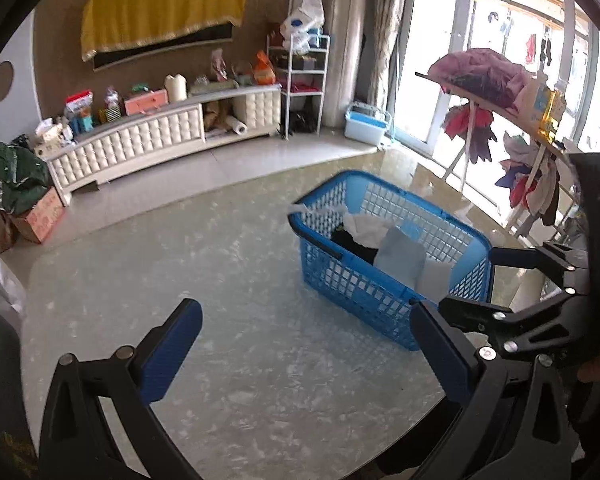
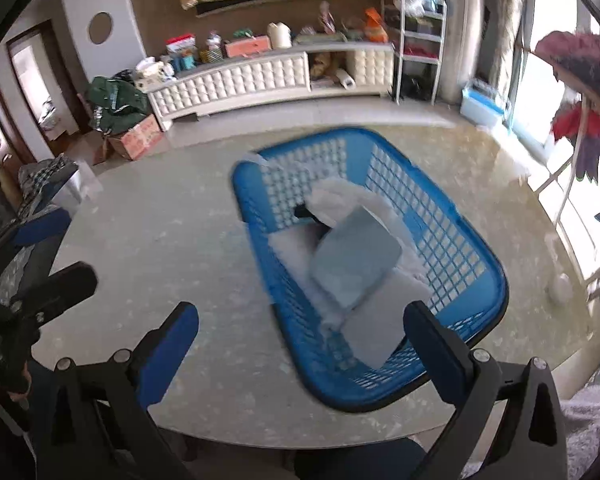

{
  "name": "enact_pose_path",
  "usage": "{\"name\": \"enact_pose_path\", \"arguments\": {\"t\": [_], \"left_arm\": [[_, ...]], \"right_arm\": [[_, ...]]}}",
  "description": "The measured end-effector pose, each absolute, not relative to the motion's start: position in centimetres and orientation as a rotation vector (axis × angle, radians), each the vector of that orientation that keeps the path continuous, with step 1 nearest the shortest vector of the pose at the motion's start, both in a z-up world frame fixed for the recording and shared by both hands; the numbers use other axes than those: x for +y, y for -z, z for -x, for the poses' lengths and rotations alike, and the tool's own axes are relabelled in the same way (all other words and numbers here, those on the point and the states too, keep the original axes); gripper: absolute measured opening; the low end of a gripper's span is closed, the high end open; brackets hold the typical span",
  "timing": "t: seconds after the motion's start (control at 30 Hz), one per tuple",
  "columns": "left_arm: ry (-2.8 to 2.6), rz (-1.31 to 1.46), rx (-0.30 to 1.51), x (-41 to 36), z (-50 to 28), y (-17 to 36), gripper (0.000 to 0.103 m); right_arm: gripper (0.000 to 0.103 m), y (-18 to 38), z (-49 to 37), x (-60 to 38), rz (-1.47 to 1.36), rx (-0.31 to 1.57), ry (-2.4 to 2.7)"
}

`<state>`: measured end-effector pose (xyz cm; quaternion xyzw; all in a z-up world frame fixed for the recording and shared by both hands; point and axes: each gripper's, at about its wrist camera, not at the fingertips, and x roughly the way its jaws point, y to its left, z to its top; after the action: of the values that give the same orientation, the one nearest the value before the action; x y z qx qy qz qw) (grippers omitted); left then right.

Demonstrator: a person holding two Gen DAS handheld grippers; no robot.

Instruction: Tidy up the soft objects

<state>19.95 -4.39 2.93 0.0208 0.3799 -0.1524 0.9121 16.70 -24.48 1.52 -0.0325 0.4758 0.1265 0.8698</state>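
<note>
The blue basket sits on the pale marbled table, toward one o'clock in the right wrist view, holding a folded light-blue cloth atop white cloths. Right gripper hovers over its near rim, fingers spread and empty. Left gripper, fingers likewise spread, hangs above bare table at the basket's seven o'clock

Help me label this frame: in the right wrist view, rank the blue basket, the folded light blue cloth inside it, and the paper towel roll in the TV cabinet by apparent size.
1. blue basket
2. light blue cloth
3. paper towel roll, though it sits much farther from the camera, so its real size is unsure.
</note>
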Motion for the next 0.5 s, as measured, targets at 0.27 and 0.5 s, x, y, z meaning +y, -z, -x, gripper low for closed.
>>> {"name": "enact_pose_path", "arguments": {"t": [0.27, 0.5], "left_arm": [[0.256, -0.012, 0.691, -2.0, -16.4, -6.0, 0.103], [0.197, -0.006, 0.635, -1.0, -14.1, -8.0, 0.103]], "right_arm": [[0.103, -4.8, -13.6, -22.6, 0.105, 0.814, -0.285], [0.103, -6.8, -11.8, -21.5, 0.098, 0.691, -0.304]]}}
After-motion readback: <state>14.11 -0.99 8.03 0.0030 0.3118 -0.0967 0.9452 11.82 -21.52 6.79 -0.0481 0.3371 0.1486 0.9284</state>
